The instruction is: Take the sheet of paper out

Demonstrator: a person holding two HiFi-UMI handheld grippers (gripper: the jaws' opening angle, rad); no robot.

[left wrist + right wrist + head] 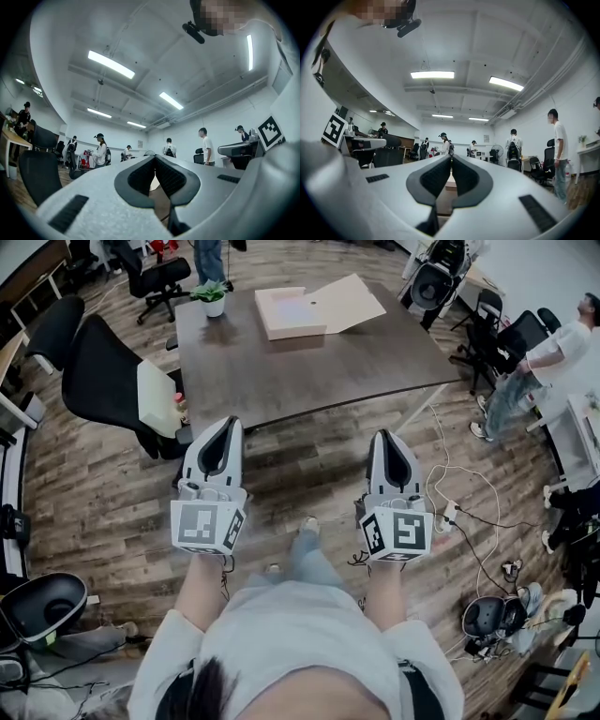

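Observation:
A flat pale box (289, 315) lies on the far part of the dark table (281, 371), its tan lid (349, 302) folded open to the right. A pale, faintly pink sheet-like surface shows inside it. Both grippers are held side by side over the wooden floor, short of the table's near edge and well apart from the box. My left gripper (228, 422) (154, 158) has its tips together with nothing between them. My right gripper (382, 434) (451, 157) is likewise shut and empty. Both point roughly level toward the table.
A small potted plant (214, 298) stands at the table's far left corner. A black office chair (101, 371) sits left of the table, more chairs (497, 329) and a person (553, 348) to the right. Cables and a power strip (450, 512) lie on the floor at right.

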